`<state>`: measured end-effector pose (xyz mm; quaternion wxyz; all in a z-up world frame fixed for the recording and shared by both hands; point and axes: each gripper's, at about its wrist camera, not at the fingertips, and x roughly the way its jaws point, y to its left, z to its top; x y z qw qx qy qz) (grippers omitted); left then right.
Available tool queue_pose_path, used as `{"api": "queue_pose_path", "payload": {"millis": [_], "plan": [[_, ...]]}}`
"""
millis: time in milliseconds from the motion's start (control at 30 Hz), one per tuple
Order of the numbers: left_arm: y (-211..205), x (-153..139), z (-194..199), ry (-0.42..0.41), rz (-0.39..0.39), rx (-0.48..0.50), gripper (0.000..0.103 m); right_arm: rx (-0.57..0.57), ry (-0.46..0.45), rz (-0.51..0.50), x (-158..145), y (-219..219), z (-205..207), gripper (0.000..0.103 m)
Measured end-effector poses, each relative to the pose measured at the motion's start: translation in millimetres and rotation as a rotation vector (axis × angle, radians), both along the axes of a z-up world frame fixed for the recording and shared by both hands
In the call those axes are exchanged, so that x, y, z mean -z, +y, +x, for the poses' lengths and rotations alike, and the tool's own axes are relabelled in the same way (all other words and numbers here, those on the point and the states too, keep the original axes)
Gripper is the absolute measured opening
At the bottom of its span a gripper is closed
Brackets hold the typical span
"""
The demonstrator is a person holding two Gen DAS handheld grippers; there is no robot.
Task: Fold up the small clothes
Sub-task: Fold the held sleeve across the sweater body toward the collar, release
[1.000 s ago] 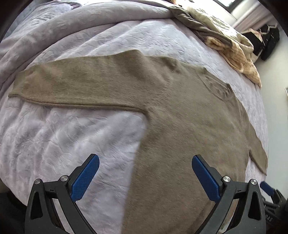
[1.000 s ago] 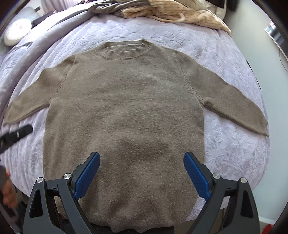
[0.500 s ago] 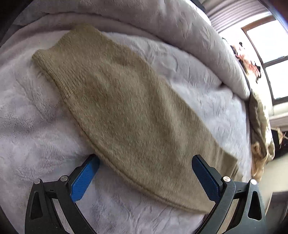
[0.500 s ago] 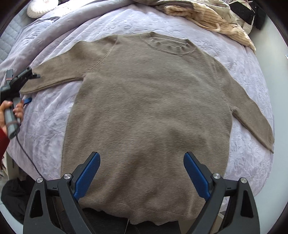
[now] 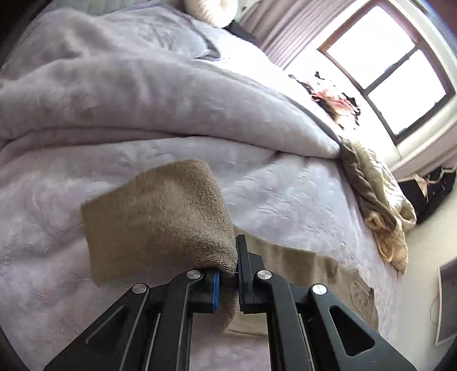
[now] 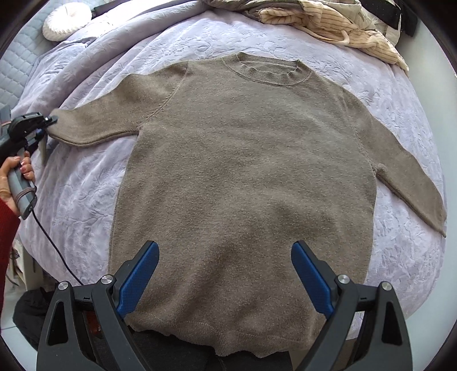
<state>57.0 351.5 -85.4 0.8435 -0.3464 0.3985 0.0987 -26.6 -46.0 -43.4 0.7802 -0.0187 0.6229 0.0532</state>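
Note:
A brown knit sweater (image 6: 242, 171) lies flat, front up, on a lilac bedspread (image 6: 85, 199), neck at the far side. My left gripper (image 5: 228, 271) is shut on the cuff of the sweater's left sleeve (image 5: 160, 222), which is lifted off the bed. It also shows in the right wrist view (image 6: 48, 121) at the sleeve end. My right gripper (image 6: 225, 268) is open and empty, hovering above the sweater's lower body near the hem. The right sleeve (image 6: 411, 185) lies flat toward the bed's right edge.
A pile of beige and striped clothes (image 6: 328, 22) lies at the bed's far side, also in the left wrist view (image 5: 380, 205). A bunched grey duvet (image 5: 128, 94) lies beyond the sleeve. A round white cushion (image 6: 67, 22) sits far left. The bed edge falls away at right.
My left gripper went from open above the left sleeve to shut on its cuff, and lifted it. My right gripper stayed open over the sweater's lower body.

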Motion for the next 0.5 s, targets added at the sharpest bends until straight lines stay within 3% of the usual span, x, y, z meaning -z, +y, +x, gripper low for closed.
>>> {"api": "queue_pose_path", "payload": {"millis": [133,267,433,500], "plan": [[-76,-44,24,-0.088,0.062,0.185,0.010,0.016,-0.020,0.022,-4,-20,5,0.095],[-174,-67,51,-0.138,0.082,0.388,0.010,0.066,-0.052,0.037,-5,-55,6,0.095],[-291,-47,79,-0.086,0.081,0.591,0.010,0.172,-0.052,0.048,10,-110,-1,0.095],[-330,-29,85,-0.033,0.126,0.648,0.010,0.214,-0.045,0.044,18,-130,-4,0.095]]}}
